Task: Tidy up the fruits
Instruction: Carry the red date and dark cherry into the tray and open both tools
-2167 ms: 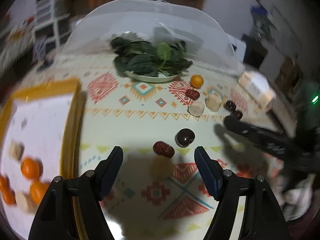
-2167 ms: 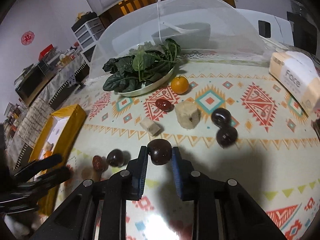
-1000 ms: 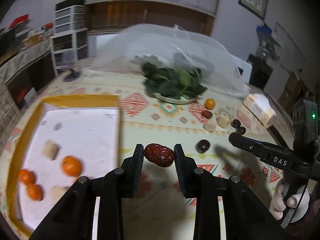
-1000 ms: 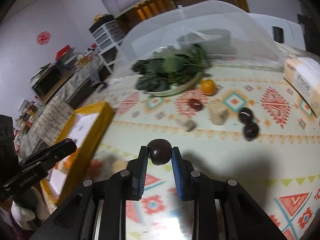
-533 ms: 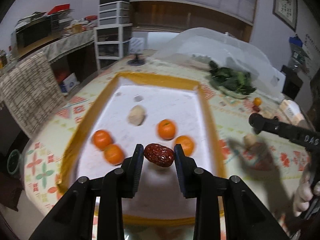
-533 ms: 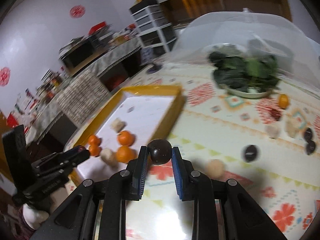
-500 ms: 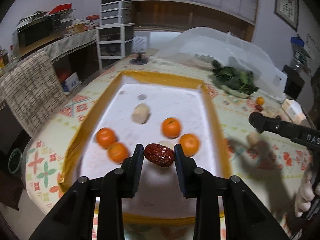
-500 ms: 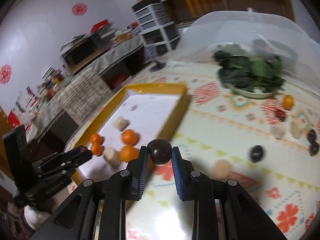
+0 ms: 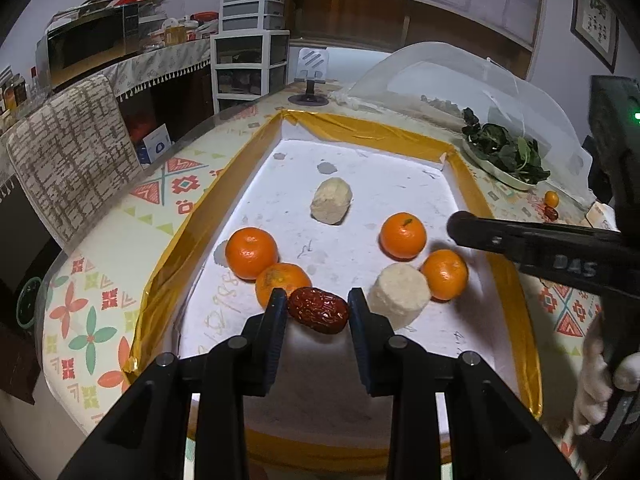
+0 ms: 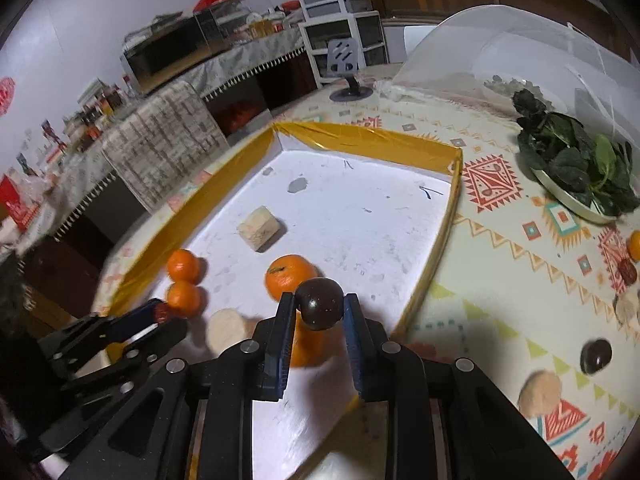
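Note:
My left gripper (image 9: 318, 312) is shut on a red date (image 9: 318, 310) and holds it low over the near part of the yellow-rimmed white tray (image 9: 368, 136). The tray holds several oranges (image 9: 251, 253) and two pale chunks (image 9: 331, 201). My right gripper (image 10: 319, 306) is shut on a dark round fruit (image 10: 319, 303) above the tray's right side (image 10: 440, 224); it also shows in the left wrist view (image 9: 532, 240), over the tray's right rim.
On the patterned tablecloth to the right lie a dark fruit (image 10: 595, 356), a pale chunk (image 10: 540, 394), a red date (image 10: 626, 271) and an orange (image 9: 551, 199). A plate of greens (image 10: 576, 164) stands by a clear mesh dome (image 10: 520, 48).
Both grippers have carried their fruits left from the tablecloth to over the tray. In the last half second the left gripper has come lower and closer to the oranges.

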Demonstrator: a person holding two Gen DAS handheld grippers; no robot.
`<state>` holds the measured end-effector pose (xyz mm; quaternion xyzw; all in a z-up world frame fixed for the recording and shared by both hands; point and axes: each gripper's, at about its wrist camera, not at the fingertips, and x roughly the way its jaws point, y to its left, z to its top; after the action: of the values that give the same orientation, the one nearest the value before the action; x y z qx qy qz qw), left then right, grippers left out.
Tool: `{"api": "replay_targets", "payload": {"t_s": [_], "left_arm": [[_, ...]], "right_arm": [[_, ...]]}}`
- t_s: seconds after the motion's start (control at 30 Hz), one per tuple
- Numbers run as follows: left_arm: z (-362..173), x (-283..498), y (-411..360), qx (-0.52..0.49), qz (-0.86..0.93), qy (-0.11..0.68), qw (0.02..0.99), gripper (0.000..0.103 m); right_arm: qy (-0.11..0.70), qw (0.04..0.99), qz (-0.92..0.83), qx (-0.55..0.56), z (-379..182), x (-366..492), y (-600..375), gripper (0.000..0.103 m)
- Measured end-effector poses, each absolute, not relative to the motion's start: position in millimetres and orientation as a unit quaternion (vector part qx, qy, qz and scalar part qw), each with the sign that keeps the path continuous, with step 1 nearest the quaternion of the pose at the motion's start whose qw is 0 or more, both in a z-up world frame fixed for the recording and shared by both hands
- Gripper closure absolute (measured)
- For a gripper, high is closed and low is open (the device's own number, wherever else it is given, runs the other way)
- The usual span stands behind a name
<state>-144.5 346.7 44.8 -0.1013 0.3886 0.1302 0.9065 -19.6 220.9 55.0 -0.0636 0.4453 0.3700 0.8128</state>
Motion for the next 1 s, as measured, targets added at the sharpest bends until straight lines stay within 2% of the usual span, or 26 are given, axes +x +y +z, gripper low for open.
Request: {"api": "replay_targets", "payload": {"t_s": [0.17, 0.2, 0.27, 0.53, 0.67, 0.83, 1.0], "left_arm": [[46.4, -143.1, 346.0, -0.099, 0.135, 0.384, 0.908, 0.072], [46.8, -143.1, 345.9, -0.101, 0.136, 0.383, 0.908, 0.070], [47.3, -142.8, 345.3, -0.098, 0.142, 0.382, 0.908, 0.054], [45.9, -144.7, 334.7, -0.079, 0.149, 0.385, 0.907, 0.047], [54.5, -148.5, 325.9, -0.067, 0.157, 0.374, 0.911, 0.033], [65.1, -153.1, 314.2, -0.046, 0.174, 0.364, 0.914, 0.027], [74.2, -159.4, 307.3, -0.036, 0.198, 0.358, 0.912, 0.023]], "right_arm": [[0.447, 0.817, 0.355, -0.087, 46.3, -10.9, 232.7, 0.077], [0.445, 0.818, 0.353, -0.093, 46.0, -11.0, 234.7, 0.077], [0.443, 0.819, 0.350, -0.102, 44.8, -11.4, 238.4, 0.077], [0.441, 0.822, 0.347, -0.098, 45.6, -11.3, 240.2, 0.076], [0.443, 0.819, 0.356, -0.081, 49.4, -14.9, 235.9, 0.066], [0.428, 0.825, 0.360, -0.076, 61.3, -25.1, 228.9, 0.062], [0.412, 0.837, 0.356, -0.062, 74.9, -33.8, 213.0, 0.050]]}}
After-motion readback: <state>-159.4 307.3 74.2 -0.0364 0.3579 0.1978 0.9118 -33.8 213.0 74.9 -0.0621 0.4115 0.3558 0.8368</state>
